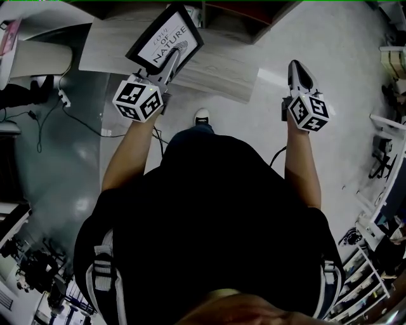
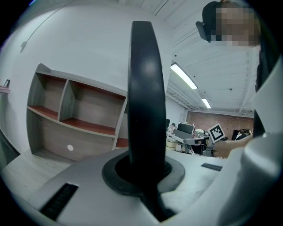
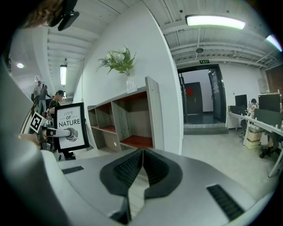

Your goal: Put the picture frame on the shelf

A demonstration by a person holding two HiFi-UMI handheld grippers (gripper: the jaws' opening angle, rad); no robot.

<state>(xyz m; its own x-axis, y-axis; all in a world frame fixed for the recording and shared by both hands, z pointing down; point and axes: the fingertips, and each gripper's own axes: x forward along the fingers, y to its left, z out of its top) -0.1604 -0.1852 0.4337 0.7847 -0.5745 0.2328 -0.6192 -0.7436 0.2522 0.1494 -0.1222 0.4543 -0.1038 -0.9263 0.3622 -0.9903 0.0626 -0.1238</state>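
Note:
The picture frame, black-edged with a white print reading "love of nature", is held up in front of me, and my left gripper is shut on its lower edge. In the left gripper view the frame stands edge-on between the jaws as a tall black band. My right gripper is held out at the right, shut and with nothing in it; its pads meet. The wooden shelf with red-brown boards stands ahead against the white wall, and the frame shows to its left.
A glass vase of white flowers stands on top of the shelf. A pale wooden platform lies under the shelf. Cables run over the grey floor at the left. Desks and chairs fill the room to the right.

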